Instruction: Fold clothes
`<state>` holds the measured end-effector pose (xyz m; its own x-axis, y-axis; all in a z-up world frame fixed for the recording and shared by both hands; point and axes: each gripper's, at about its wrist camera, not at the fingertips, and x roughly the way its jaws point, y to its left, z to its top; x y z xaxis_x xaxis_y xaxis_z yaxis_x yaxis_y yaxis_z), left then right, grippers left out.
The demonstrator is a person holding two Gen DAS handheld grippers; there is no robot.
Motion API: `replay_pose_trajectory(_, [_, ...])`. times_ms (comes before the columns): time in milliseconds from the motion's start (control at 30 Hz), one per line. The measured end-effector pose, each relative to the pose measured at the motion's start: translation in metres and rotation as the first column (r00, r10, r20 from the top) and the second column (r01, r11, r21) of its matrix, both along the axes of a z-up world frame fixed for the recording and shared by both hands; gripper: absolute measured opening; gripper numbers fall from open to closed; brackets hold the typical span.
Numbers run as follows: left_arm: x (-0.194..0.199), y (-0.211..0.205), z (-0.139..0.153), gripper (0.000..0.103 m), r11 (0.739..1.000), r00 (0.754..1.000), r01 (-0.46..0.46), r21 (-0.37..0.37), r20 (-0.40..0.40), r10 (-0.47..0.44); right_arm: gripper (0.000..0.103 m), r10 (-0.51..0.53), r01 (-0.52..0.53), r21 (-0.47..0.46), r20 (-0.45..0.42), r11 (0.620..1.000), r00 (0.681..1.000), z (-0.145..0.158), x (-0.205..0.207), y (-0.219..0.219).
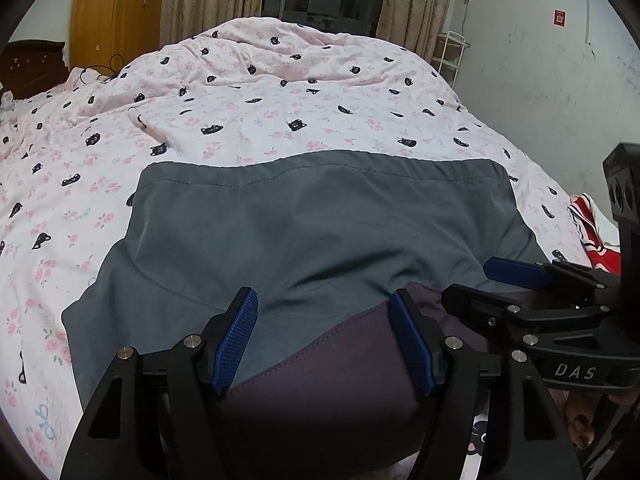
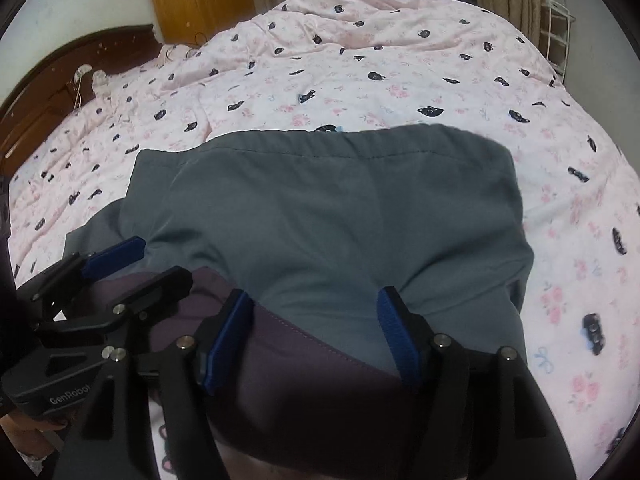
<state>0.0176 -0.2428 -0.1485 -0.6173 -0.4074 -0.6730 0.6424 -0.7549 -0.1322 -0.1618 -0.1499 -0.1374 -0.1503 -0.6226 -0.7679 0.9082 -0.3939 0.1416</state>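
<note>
Nearest the camera in both wrist views lay the dark purple inner fabric [image 1: 340,360] of the garment's near edge, running between the blue pads of each tool. The left tool [image 1: 324,344] stood with jaws apart, straddling that edge; pads were beside the cloth, not pressing it. The right tool [image 2: 316,340] likewise stood with jaws apart over the same edge, just to the right of the left one; nothing pinched.

The grey garment [image 1: 320,220] lay spread on the bed [image 1: 280,112], its stitched hem on the far side, the near portion turned over so the purple lining showed. It rested on the pink cat-print quilt, roughly centred. A red-and-white cloth [image 1: 588,232] lay at the right edge of the bed, apart from the garment.

Judged step: either just let go after laying a fold, or about to take the near edge; cannot tell which.

Risks from here:
- Both tools sit close together on one short stretch of edge. Lifting from there would leave the outer corners hanging, giving a skewed fold.
- Thin slippery-looking fabric, two layers at the near edge: a shallow bite could catch only the top layer and drag it off the lower one.
- Soft, rumpled quilt beneath; pads pushed low could snag the bedding with the garment.
</note>
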Motion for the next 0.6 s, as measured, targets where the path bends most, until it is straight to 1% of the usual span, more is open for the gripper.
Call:
replay_pose_trajectory(333, [0.001,0.005,-0.001,0.064,1.000,1.000,-0.002,-0.027,-0.005,0.002,0.071,0.004,-0.006,-0.075,-0.029,0.997,1.000,-0.006,0.003,0.007])
replay_pose_trajectory(467, [0.004,0.007,0.001,0.064,0.999,1.000,-0.003,-0.035,-0.017,0.003,0.073,-0.009,0.004,-0.104,-0.052,0.995,0.999,-0.001,0.007,0.014])
replay_pose_trajectory(533, [0.011,0.012,0.008,0.064,0.998,0.999,-0.023,-0.055,-0.035,0.021,0.079,-0.023,0.014,-0.113,-0.071,0.993,0.997,0.005,0.010,0.019])
replay_pose_trajectory(567, [0.015,0.014,0.011,0.064,0.997,0.998,-0.034,-0.065,-0.045,0.031,0.085,-0.029,0.020,-0.118,-0.080,0.993,0.996,0.008,0.011,0.022])
replay_pose_trajectory(600, [0.019,0.017,0.016,0.064,0.996,0.997,-0.048,-0.076,-0.057,0.044,0.090,-0.045,0.030,-0.143,-0.101,0.989,0.994,0.014,0.015,0.029])
